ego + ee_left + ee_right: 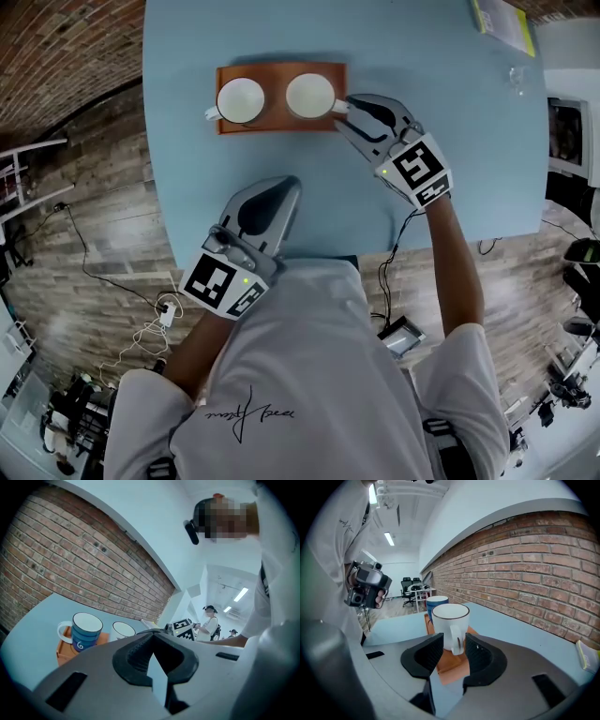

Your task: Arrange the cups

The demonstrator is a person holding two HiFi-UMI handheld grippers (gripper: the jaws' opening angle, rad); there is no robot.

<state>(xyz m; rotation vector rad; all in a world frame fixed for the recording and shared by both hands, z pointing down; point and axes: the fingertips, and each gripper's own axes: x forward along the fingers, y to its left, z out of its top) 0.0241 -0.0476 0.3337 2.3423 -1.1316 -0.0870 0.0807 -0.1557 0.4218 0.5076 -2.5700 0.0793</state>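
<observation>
**Lining up the right gripper on a mug handle, two cups on a tray**

I am looking down at a pale blue table (450, 141). A small orange-brown wooden tray (277, 122) sits toward its far side and holds both cups side by side. The blue mug (86, 631) is on the left with its handle pointing left. The white mug (451, 625) is on the right with its handle (458, 641) pointing right, toward my working hand. Both mugs stand upright and look empty, showing only white insides from above.

My right gripper (452, 651) reaches in from the right, with its jaws spread. The white mug's handle stands between them, but the ribbed pads are not pressing on it, so nothing is gripped yet. I judge this approach was chosen because the handle is the easiest part to pinch.

My left gripper (277, 187) rests over the near edge of the table, well apart from the tray. Its jaws are pressed together on nothing, so I read it as parked out of the way.

A yellow-green booklet (503, 23) lies at the far right corner.
</observation>
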